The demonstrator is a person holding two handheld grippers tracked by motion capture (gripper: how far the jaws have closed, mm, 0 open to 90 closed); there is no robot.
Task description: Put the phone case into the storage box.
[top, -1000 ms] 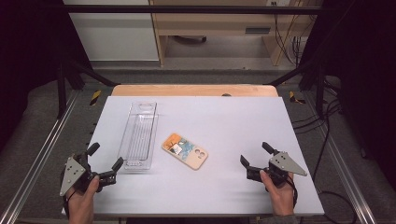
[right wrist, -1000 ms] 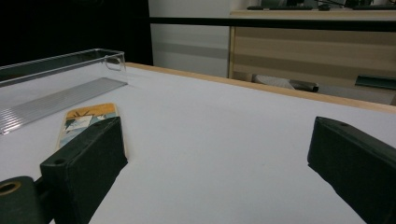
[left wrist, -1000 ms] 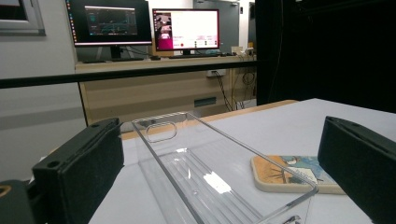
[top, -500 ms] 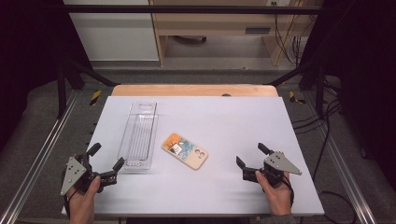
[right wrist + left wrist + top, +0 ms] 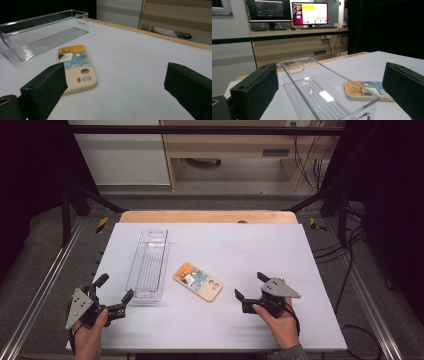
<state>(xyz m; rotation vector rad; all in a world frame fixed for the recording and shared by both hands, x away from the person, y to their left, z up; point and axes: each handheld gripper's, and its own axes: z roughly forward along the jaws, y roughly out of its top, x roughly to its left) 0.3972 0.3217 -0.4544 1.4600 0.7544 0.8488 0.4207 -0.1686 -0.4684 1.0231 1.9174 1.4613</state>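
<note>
- High view: the phone case [image 5: 198, 282], printed side up and bearing no readable writing, lies flat mid-table [image 5: 300, 270], just right of the clear tray [image 5: 148, 265]. The left gripper [image 5: 114, 288] rests at the tray's near end, fingers apart; the right gripper [image 5: 250, 286], fingers apart, sits right of the case, not touching it.
- Left gripper view: open fingers [image 5: 254, 92] frame the tray; monitor [image 5: 309, 13] text is too small to read.
- Right gripper view: spread fingers [image 5: 45, 87] point at the case, held low over the table.
</note>
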